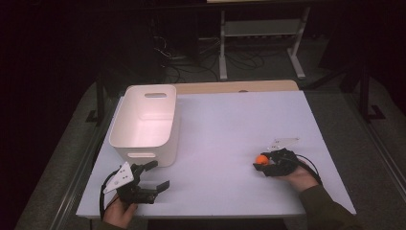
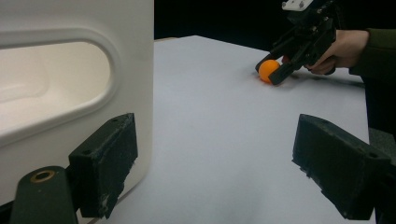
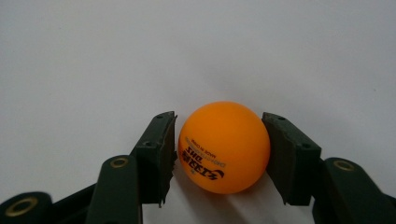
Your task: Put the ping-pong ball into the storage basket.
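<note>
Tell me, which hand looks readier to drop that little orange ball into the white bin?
Right, probably. The right hand-held gripper already brackets the orange ball, while the left hand-held gripper sits open beside the white bin.

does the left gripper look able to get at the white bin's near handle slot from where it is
Probably yes: the left gripper is open right beside the white bin, with bare table between its jaws and the handle slot. The orange ball is in the right gripper, far off.

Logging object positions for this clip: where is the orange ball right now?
In the high view the orange ball sits on the white table, right of centre, between the jaws of the right hand-held gripper, well away from the white bin at the left.
</note>
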### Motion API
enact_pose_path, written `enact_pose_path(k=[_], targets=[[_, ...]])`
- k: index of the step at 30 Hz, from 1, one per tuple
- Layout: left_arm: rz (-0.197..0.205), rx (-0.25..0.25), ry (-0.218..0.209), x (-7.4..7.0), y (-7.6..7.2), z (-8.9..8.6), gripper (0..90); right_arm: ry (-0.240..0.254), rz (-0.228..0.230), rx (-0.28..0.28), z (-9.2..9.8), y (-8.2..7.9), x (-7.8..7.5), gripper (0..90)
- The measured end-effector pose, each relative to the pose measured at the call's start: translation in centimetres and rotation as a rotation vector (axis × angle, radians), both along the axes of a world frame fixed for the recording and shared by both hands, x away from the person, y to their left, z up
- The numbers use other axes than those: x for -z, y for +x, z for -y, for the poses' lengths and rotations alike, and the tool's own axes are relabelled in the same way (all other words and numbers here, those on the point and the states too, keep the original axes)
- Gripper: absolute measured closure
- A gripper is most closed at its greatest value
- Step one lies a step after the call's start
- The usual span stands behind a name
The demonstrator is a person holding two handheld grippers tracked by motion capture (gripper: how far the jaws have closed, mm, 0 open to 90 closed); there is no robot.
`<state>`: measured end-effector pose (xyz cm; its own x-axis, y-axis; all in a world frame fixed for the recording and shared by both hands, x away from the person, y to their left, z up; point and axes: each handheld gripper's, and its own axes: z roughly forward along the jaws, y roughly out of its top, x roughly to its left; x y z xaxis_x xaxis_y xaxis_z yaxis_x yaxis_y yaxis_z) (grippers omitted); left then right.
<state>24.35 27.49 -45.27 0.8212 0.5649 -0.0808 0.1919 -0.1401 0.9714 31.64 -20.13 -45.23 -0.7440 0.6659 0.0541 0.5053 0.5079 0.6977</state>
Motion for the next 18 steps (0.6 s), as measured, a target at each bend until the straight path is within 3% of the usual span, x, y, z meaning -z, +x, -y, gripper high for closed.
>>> enact_pose_path(k=[18], targets=[[0.000,0.000,0.000,0.00,0.00,0.00,13.9,0.003,-0.002,-0.003,0.09,0.04,-0.03,49.0]])
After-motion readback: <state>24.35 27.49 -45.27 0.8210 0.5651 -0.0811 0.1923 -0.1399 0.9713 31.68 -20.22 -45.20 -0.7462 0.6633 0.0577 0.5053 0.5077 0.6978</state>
